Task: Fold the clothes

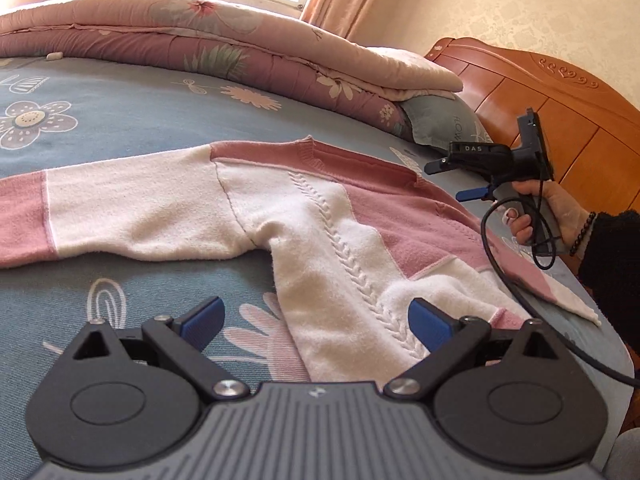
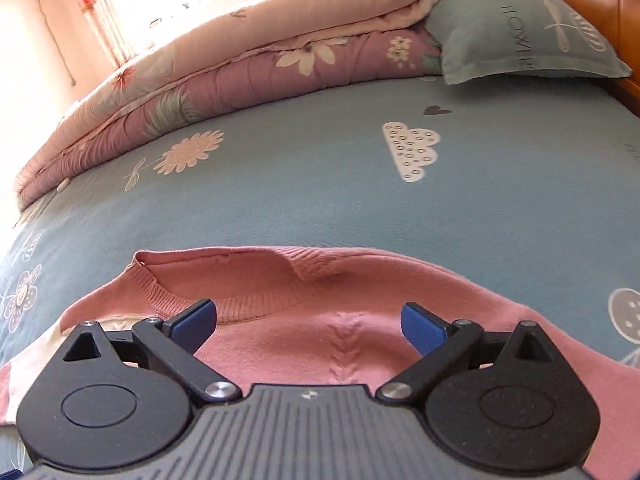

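A pink and white knit sweater (image 1: 320, 224) lies spread flat on the blue bed sheet (image 1: 120, 120), one sleeve stretched out to the left. My left gripper (image 1: 316, 322) hovers open over the sweater's white lower part, nothing between its blue pads. The right gripper (image 1: 452, 178), held by a hand (image 1: 556, 212), hangs above the sweater's right shoulder. In the right wrist view my right gripper (image 2: 308, 326) stands wide open over the pink chest just below the ribbed collar (image 2: 224, 280), gripping nothing.
A folded floral quilt (image 1: 240, 48) runs along the far side of the bed. A grey-blue pillow (image 2: 528, 28) leans against the wooden headboard (image 1: 560, 92). A black cable (image 1: 504, 276) trails over the sweater's right sleeve. Curtains and a bright window lie beyond.
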Demonstrator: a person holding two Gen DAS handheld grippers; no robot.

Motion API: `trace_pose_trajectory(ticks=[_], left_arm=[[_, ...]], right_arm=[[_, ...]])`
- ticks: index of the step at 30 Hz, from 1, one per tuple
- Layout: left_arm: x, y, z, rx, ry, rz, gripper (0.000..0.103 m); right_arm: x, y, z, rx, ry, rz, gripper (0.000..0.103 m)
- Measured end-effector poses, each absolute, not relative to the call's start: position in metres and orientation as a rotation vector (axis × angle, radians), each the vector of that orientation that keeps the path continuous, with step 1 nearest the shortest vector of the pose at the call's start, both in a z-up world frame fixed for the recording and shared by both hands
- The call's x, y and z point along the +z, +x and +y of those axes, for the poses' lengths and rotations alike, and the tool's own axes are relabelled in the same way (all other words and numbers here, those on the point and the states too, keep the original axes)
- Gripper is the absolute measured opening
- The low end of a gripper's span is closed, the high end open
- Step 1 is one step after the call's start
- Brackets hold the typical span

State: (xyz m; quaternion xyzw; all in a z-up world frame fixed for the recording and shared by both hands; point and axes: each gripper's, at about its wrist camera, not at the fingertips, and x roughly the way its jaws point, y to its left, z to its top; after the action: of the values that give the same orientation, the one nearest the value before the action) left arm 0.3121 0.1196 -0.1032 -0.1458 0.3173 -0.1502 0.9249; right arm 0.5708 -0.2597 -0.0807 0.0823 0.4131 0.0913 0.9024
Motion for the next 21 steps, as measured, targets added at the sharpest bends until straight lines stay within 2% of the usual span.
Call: trace_pose_trajectory(ticks=[3, 8, 16, 21], left_arm=[[-0.110, 0.317, 0.125, -0.293, -0.327, 0.659, 0.098], [-0.125, 0.325, 0.137, -0.253, -0.409, 0.701, 0.098], [-0.123, 0.322, 0.141, -0.214, -0.452, 0.690, 0.098], [-0.112, 0.318, 0.132, -0.168, -0.291, 0.708, 0.098]], right_arm=[[-0.109, 0.604, -0.240, 0.166, 0.126, 0.892, 0.101], [-0.122, 0.645, -0.238, 0.101, 0.105, 0.840, 0.103], [-0.082, 0.625, -0.225, 0.237, 0.053, 0.849, 0.103], [-0.070, 0.606, -0.155, 0.362, -0.060, 0.880, 0.103]])
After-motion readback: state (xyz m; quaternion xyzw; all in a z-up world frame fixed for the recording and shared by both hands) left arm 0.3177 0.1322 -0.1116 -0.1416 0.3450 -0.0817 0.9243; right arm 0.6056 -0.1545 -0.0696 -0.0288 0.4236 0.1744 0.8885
